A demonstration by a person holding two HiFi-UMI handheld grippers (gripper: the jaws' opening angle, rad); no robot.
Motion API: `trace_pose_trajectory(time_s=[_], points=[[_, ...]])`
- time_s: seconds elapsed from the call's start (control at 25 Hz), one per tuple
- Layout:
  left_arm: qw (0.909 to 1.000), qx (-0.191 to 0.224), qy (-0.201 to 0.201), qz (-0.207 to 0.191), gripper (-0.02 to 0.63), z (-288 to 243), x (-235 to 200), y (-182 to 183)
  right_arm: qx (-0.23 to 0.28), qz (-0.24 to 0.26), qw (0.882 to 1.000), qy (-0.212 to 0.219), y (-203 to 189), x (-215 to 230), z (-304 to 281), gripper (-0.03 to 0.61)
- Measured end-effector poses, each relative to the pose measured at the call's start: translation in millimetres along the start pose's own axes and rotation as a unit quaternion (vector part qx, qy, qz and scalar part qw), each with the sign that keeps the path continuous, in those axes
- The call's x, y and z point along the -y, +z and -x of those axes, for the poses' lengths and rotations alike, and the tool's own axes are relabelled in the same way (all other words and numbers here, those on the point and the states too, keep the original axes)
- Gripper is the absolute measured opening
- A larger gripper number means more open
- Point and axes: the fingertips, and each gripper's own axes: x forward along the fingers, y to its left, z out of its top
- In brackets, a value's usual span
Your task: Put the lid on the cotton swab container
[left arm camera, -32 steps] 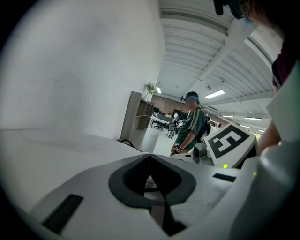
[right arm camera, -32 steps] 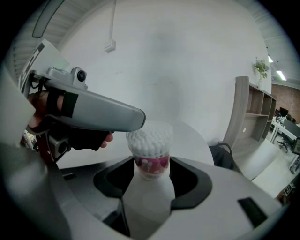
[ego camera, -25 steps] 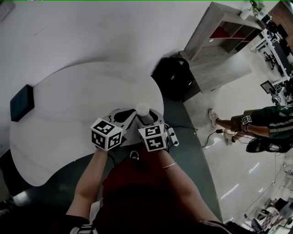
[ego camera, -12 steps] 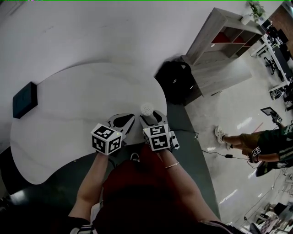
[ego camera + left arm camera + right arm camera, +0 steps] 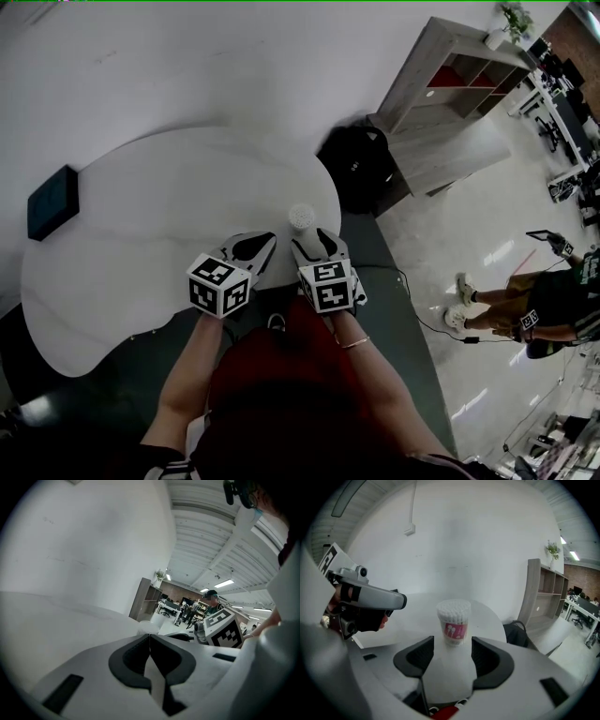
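**Tongs back off the swab container**

Over the last second both tongs have drawn back toward the person. The cotton swab container (image 5: 301, 217), which had sat between their tips, now stands upright and alone near the right edge of the counter (image 5: 141, 206). It is just ahead of the right tongs (image 5: 311, 242), which are spread apart and empty, with the container beyond their tips and untouched. The left tongs (image 5: 263, 241) are pressed together on nothing, off to the container's left.

This looks like a release, so the capping may be finished. It is hard to confirm. In the right gripper view the swab heads look bumpy at the top, and whether a clear lid covers them cannot be told. No loose lid shows in any view.
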Motion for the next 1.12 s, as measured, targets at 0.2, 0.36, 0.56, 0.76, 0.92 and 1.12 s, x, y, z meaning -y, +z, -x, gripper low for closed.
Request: trace_pose_trajectory(time_s=[0.2, 0.36, 0.56, 0.76, 0.92, 1.12], points=[[0.9999, 0.004, -0.001, -0.013, 0.023, 7, 13, -6, 0.011, -0.015, 1.000, -0.001, -4, -11, 21, 0.250], [0.9999, 0.008, 0.000, -0.009, 0.025, 15, 21, -14, 0.023, -0.024, 0.999, 0.011, -7, -25, 40, 0.249], [0.9999, 0.013, 0.008, -0.008, 0.023, 25, 31, -24, 0.033, -0.038, 0.999, 0.018, -13, -33, 61, 0.158], [0.9994, 0.026, 0.020, 0.008, 0.025, 40, 40, -26, 0.050, -0.050, 0.997, 0.019, -13, -40, 82, 0.080], [0.9994, 0.031, 0.015, 0.009, 0.023, 45, 52, -26, 0.064, -0.063, 0.995, 0.036, -12, -44, 96, 0.046], [0.9989, 0.034, 0.032, -0.011, 0.023, 51, 58, -30, 0.092, -0.076, 0.992, 0.038, -12, -44, 115, 0.024]])
